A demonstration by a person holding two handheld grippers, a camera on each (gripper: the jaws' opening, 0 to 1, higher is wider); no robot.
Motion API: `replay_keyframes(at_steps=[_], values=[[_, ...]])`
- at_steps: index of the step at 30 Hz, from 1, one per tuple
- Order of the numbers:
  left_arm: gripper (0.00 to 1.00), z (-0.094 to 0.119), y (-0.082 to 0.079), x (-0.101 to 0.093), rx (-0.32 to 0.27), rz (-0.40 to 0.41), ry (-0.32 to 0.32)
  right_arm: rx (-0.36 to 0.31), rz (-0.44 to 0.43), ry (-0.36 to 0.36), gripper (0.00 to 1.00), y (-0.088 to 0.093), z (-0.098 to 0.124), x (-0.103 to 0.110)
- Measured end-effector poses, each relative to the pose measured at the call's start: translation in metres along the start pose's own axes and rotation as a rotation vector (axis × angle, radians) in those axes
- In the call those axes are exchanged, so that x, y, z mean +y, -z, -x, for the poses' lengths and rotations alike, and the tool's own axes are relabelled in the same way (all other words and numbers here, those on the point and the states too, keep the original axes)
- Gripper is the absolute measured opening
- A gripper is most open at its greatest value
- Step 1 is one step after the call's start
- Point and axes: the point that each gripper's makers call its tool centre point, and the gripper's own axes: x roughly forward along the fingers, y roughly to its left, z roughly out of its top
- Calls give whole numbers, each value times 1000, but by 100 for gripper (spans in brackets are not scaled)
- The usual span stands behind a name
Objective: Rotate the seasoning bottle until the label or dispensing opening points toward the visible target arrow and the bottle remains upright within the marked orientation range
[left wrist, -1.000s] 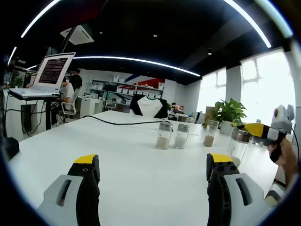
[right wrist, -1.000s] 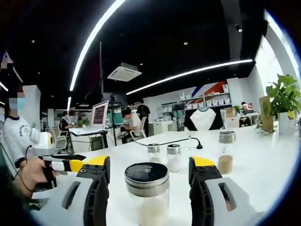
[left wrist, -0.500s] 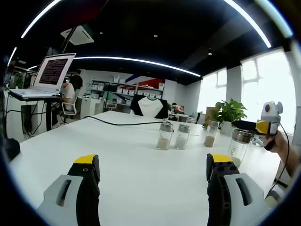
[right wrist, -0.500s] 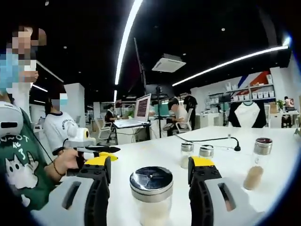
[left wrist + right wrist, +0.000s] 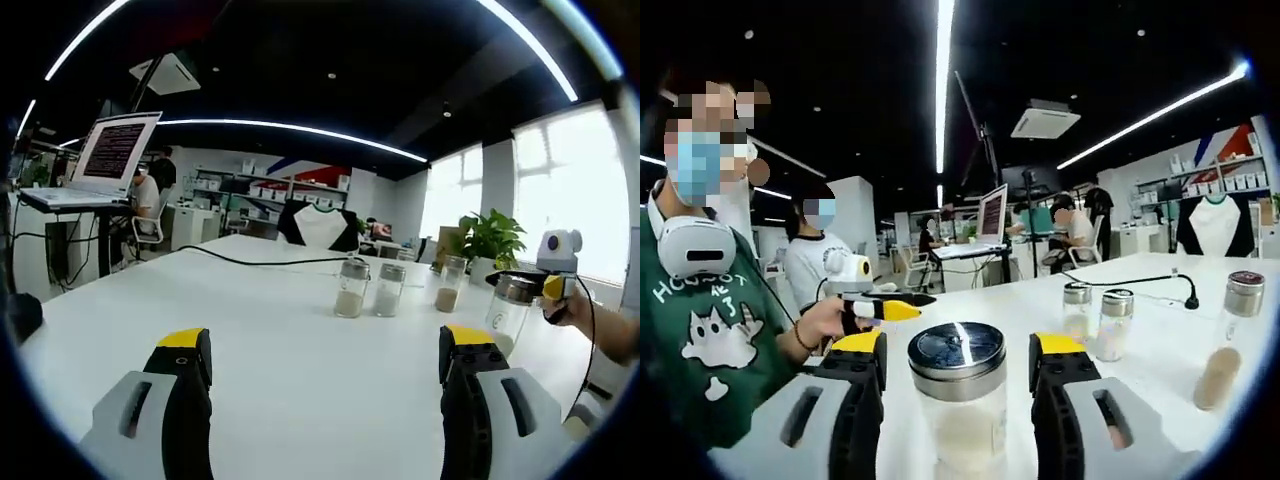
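Right gripper (image 5: 955, 375): fingers (image 5: 865, 385) stand either side of the seasoning bottle (image 5: 958, 400), close to its glass wall; whether they press it I cannot tell from the right gripper view. The bottle stands upright on the white worktop (image 5: 1160, 330), long axis vertical, metal lid (image 5: 958, 350) on top and pale powder inside. It lies dead ahead between the fingers, so this is the nearer arm by far.

Left gripper (image 5: 325, 385): fingers (image 5: 185, 385) spread wide over bare worktop, holding nothing; the bottle sits off to its right, well apart.

Three more shakers (image 5: 1095, 315) stand farther out (a pair, one alone). No arrow or label can be made out.
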Motion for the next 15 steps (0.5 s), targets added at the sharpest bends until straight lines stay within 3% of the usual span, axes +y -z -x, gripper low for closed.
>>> replay_keyframes(at_steps=[6, 15], values=[[99, 0, 0, -1, 2, 0, 4, -2, -15, -66, 51, 0, -3, 4], [99, 2, -2, -3, -2, -3, 5, -9, 10, -87, 39, 0, -2, -1]])
